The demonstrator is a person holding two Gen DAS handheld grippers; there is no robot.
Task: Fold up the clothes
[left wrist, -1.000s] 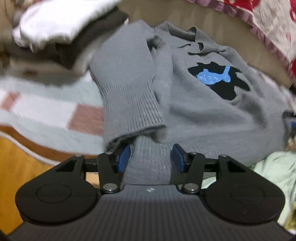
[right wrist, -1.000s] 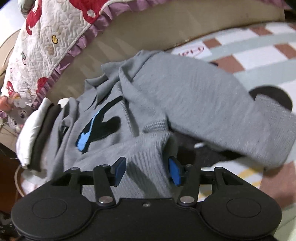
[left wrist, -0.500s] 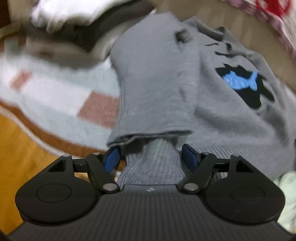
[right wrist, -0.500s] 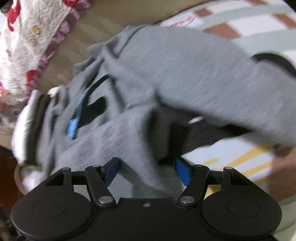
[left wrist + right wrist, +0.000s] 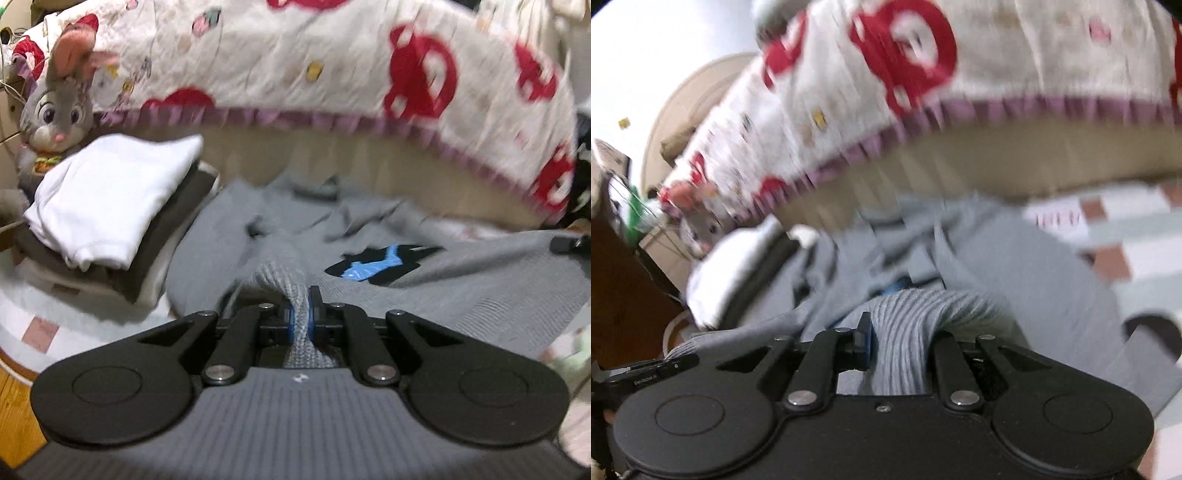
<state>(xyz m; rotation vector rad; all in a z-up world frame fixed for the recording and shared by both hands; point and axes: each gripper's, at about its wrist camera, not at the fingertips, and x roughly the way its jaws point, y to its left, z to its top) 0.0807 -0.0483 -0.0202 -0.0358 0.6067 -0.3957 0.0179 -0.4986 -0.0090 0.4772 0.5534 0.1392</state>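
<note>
A grey knit sweater point(image 5: 461, 280) with a black and blue fish print point(image 5: 373, 266) lies on a checked rug. My left gripper point(image 5: 300, 317) is shut on the ribbed hem point(image 5: 284, 280), which bunches up between the blue pads. In the right wrist view the same sweater point(image 5: 1027, 269) spreads ahead, and my right gripper point(image 5: 899, 343) is shut on a thick fold of its ribbed hem point(image 5: 916, 314). The cloth hides the right pad. Both hem ends are lifted off the rug.
A stack of folded clothes, white on top point(image 5: 107, 199), sits left of the sweater. A stuffed grey rabbit point(image 5: 59, 103) leans behind it. A quilt with red prints point(image 5: 332, 62) drapes over the bed edge beyond. Checked rug point(image 5: 1126, 240) extends to the right.
Both grippers went from open around the hem to shut on it. They have lifted and tilted up, so the bed quilt now fills the upper part of both views.
</note>
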